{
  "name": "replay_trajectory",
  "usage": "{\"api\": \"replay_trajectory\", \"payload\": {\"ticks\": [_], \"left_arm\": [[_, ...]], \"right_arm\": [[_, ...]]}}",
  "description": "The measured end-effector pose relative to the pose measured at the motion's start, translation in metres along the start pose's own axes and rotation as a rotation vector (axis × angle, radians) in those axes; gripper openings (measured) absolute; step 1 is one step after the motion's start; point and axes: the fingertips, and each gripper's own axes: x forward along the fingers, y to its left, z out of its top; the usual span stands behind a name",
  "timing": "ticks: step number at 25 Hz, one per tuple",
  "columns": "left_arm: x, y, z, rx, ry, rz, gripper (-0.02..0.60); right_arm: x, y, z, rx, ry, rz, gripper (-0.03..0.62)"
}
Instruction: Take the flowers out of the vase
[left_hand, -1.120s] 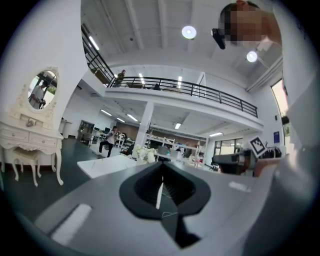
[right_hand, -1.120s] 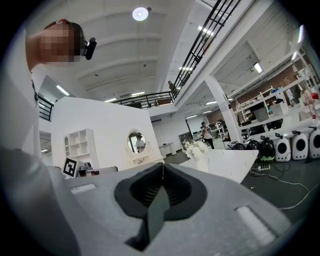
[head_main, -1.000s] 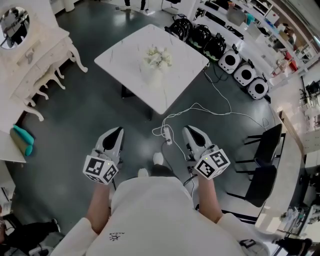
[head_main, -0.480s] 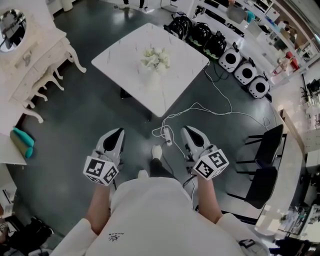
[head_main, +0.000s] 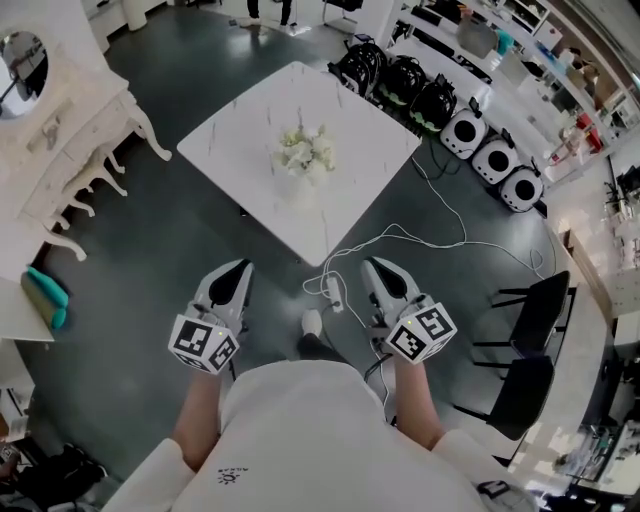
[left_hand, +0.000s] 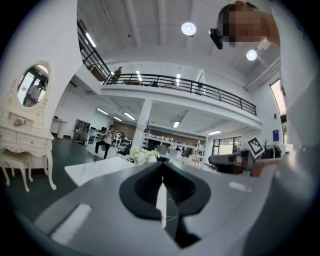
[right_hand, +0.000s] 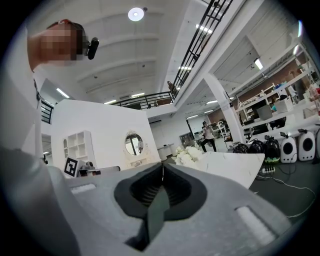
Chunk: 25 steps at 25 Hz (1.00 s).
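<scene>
Ahead of me on the dark floor (head_main: 190, 250) stands the white tabletop (head_main: 345, 175). My left tool (head_main: 238, 268) and right tool (head_main: 374, 266) hang level, well short of it, each with jaws pressed together on nothing. The white flowers (head_main: 305, 152) sit bunched mid-tabletop, untouched.

White flowers (head_main: 305, 153) on a white, grey-veined marble table (head_main: 250, 160) — dark grey floor (head_main: 160, 260), black chairs (head_main: 528, 330).
</scene>
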Motion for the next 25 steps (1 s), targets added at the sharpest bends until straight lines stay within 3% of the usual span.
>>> {"api": "replay_trajectory", "payload": {"ticks": [15, 25], "left_arm": [[0.117, 0.025, 0.014, 0.012, 0.004, 0.032, -0.011], [0.164, 0.037, 0.008, 0.022, 0.01, 0.079, -0.011]], "right_arm": [[0.067, -0.095, 0.037, 0.001, 0.011, 0.069, 0.002], [0.096, -0.14, 0.042, 0.007, 0.029, 0.124, 0.002]]}}
